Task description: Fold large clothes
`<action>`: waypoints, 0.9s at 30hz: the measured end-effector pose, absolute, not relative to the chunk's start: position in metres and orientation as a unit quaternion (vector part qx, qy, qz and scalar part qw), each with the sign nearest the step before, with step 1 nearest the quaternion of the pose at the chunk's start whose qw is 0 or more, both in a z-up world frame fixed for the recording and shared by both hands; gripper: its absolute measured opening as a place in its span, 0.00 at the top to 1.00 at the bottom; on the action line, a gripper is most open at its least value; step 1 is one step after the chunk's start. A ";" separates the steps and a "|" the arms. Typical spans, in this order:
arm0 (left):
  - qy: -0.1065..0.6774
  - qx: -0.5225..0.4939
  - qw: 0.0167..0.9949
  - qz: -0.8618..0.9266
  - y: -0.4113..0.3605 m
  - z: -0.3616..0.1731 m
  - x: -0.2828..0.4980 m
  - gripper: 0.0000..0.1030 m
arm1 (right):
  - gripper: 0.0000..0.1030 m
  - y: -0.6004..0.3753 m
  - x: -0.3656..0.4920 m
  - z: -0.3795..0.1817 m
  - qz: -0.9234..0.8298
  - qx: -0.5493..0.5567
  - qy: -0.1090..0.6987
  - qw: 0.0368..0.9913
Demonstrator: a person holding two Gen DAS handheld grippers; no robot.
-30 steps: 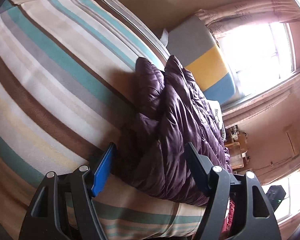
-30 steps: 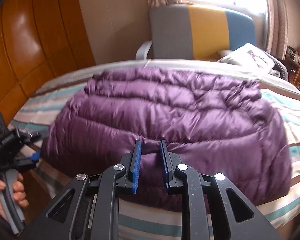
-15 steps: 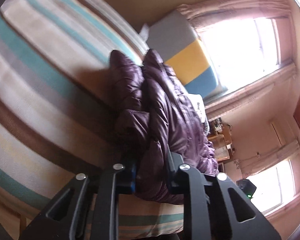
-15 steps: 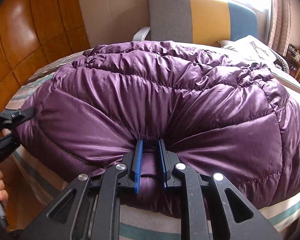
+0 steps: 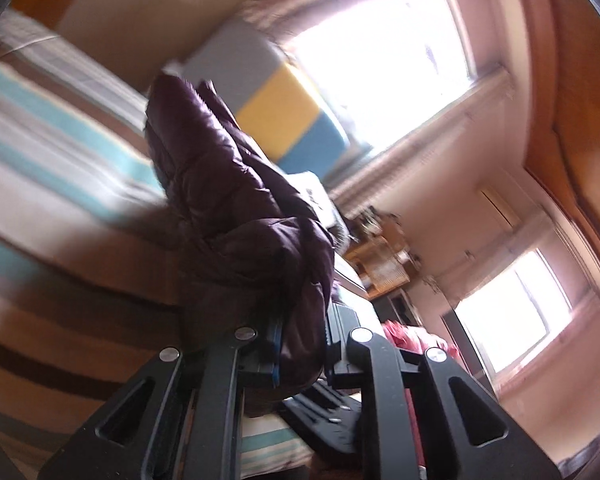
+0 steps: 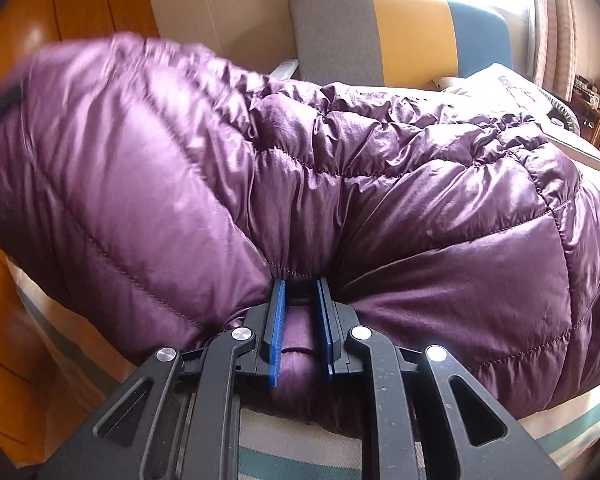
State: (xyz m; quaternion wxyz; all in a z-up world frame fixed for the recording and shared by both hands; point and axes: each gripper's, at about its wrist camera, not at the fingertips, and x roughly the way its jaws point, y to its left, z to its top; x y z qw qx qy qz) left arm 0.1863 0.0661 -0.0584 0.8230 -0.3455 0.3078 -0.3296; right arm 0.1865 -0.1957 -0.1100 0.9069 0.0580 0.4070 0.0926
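With the left claw point(image 5: 300, 344) and the right claw point(image 6: 300, 328) each clamped on the near edge of the purple down jacket point(image 6: 340, 184) on the striped bed point(image 5: 60, 184), the fold-over appears underway, calling next for carrying that edge across.

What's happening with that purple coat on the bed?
A person with a two-finger gripper in each hand is folding a purple puffer jacket on a striped bed. The right gripper is shut on the jacket's near edge, and the left gripper is shut on another part of it. The fabric bulges up off the bed between them, mid-fold. A grey, yellow and blue chair stands behind.
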 end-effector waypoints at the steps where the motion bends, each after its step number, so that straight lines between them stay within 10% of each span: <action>1: 0.307 -0.337 0.821 -0.342 0.058 -0.054 0.187 0.88 | 0.84 -0.198 0.188 -0.110 0.093 0.061 0.407 0.907; 27: 0.352 -0.234 0.780 -0.462 -0.058 -0.029 0.219 0.89 | 0.84 -0.283 0.131 -0.062 0.021 0.082 0.370 0.925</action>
